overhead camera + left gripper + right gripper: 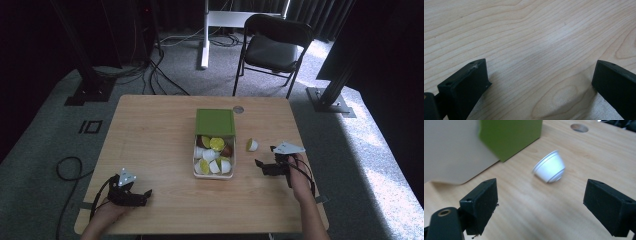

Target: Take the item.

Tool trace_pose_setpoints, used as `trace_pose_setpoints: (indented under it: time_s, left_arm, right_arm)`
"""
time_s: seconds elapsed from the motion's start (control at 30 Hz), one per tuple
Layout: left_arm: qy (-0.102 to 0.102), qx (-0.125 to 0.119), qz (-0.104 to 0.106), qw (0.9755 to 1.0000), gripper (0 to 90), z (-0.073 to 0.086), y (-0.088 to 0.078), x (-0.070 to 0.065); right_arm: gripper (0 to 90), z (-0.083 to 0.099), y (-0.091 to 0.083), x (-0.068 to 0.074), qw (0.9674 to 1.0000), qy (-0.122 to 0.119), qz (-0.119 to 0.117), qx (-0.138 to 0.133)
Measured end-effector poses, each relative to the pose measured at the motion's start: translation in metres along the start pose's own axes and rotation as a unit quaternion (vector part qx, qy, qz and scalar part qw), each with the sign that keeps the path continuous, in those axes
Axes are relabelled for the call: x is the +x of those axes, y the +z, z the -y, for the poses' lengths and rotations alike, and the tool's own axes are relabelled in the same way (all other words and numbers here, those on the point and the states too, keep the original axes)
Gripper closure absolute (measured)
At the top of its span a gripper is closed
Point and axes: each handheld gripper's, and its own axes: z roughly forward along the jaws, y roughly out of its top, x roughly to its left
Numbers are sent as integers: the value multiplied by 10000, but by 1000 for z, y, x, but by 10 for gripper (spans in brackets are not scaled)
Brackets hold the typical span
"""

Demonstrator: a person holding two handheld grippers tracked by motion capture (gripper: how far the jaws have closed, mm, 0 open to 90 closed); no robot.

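High view, table: your wooden table carries one open box, one loose capsule and both of your grippers; one round hole sits in the top near the far edge, just behind the box.
Box: one white box stands at the middle of the table, its green lid lying over the far end. You can count about ten capsules heaped inside, white, lime-green and brown ones mixed; an exact count is not possible because they overlap.
Right gripper: your right gripper lies near the right edge, just right of the box, pointing left toward it, with your hand behind it.
Left gripper: your left gripper rests at the near left corner, well apart from the box.
Loose capsule: one capsule lies on the wood just right of the box, a little beyond your right gripper and not touching it.
Right gripper view, jaws: both black jaws stand wide apart with nothing between them; the single white capsule lies tipped on its side ahead of them, past the gap, beside the box's green lid.
Left gripper view, jaws: your jaws are spread wide over bare wood, gripping nothing.
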Motion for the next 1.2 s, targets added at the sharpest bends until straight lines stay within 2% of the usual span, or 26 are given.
trace_pose_setpoints:
  time_s: [0.33,0.5,0.6,0.8,0.93,1.03,1.2]
  left_arm:
    - [0,0,0,10000,16,0,0,0]
    - [1,0,0,10000,16,0,0,0]
    - [5,1,-3,10000,16,0,0,0]
    - [-5,1,-2,10000,16,0,0,0]
    - [-5,1,-2,10000,16,0,0,0]
    - [-4,2,-2,10000,16,0,0,0]
    - [-5,0,-2,10000,16,0,0,0]
  right_arm:
    - [121,18,-18,5,9981,17,-610,-19]
    - [121,28,-23,13,9942,-286,-1031,96]
    - [121,34,-25,17,9915,-278,-1264,93]
    - [122,46,-28,22,9849,-538,-1628,225]
    - [122,54,-32,25,9822,-604,-1751,308]
    - [122,59,-36,25,9790,-712,-1869,391]
    - [122,67,-42,24,9761,-991,-1841,586]
